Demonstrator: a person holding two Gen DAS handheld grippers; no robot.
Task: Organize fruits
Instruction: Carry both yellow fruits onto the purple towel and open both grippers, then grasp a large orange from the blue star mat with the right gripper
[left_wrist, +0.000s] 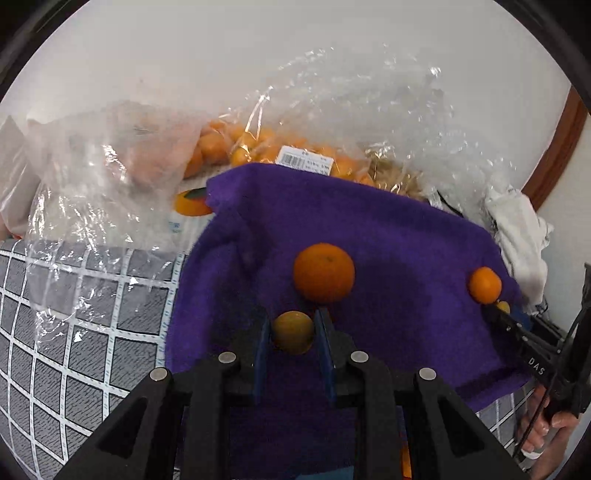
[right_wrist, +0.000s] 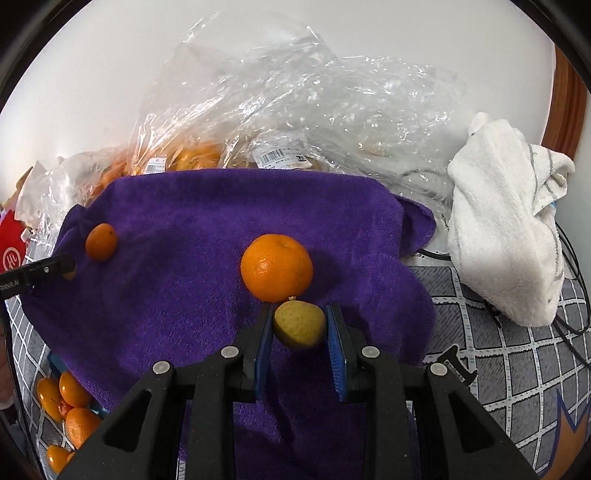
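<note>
A purple towel (left_wrist: 388, 236) (right_wrist: 177, 258) lies on the table with two oranges on it. In the left wrist view my left gripper (left_wrist: 293, 330) is shut on a small dull-orange fruit (left_wrist: 291, 332), just in front of an orange (left_wrist: 324, 272). In the right wrist view my right gripper (right_wrist: 300, 326) is shut on a small yellow-green fruit (right_wrist: 299, 324), just in front of another orange (right_wrist: 276, 272). Each gripper shows in the other's view: the right one (left_wrist: 502, 308) beside its orange (left_wrist: 484, 285), the left one (right_wrist: 68, 269) beside its orange (right_wrist: 101, 242).
Clear plastic bags with several oranges (left_wrist: 221, 147) (right_wrist: 184, 155) lie behind the towel by the wall. A crumpled white cloth (right_wrist: 509, 221) (left_wrist: 517, 236) sits at the right. Several small oranges (right_wrist: 70, 410) lie at the towel's near left. A grey grid-pattern tablecloth (left_wrist: 74, 314) covers the table.
</note>
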